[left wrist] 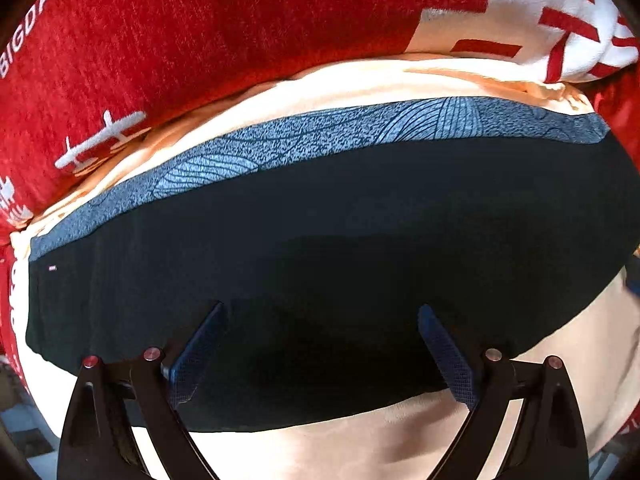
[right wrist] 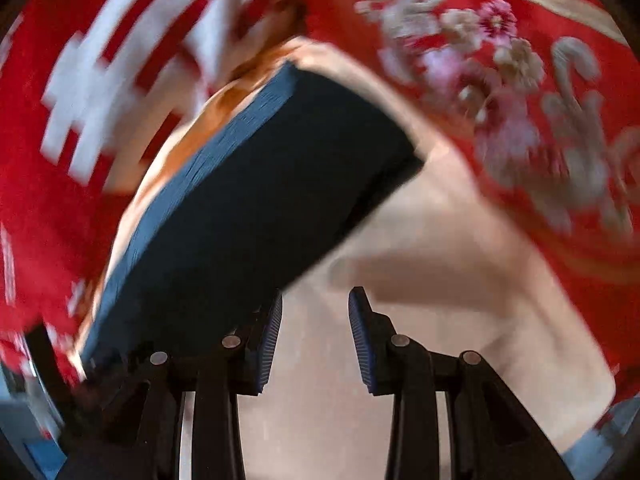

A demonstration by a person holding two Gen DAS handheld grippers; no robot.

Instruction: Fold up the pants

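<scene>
Nearest you, the left gripper (left wrist: 320, 344) hangs with its jaws spread wide and nothing between them, its blue pads (left wrist: 448, 356) poised above the dark cloth without visibly pressing it. The right gripper (right wrist: 316, 336) has its jaws at a moderate gap, also empty, over bare peach-coloured bedding (right wrist: 320, 420); its view is motion-blurred, so fine detail there is uncertain. Just beyond your left jaws lie the pants (left wrist: 320, 240), a compact dark rectangle with straight edges and squared corners, resting flat on the peach bedding. Along its far edge runs a patterned blue-grey band (left wrist: 320, 128), probably the waistband or an inner layer left showing. In the right wrist view the same bundle (right wrist: 248, 208) sits to the left of your jaws, its side looking stacked in layers. Behind it lie a red cover with white lettering (left wrist: 200, 32) and a red embroidered floral fabric (right wrist: 500, 80). Judged from this, the folding appears essentially complete: neither gripper holds cloth, and at most a final smoothing or withdrawal remains.
</scene>
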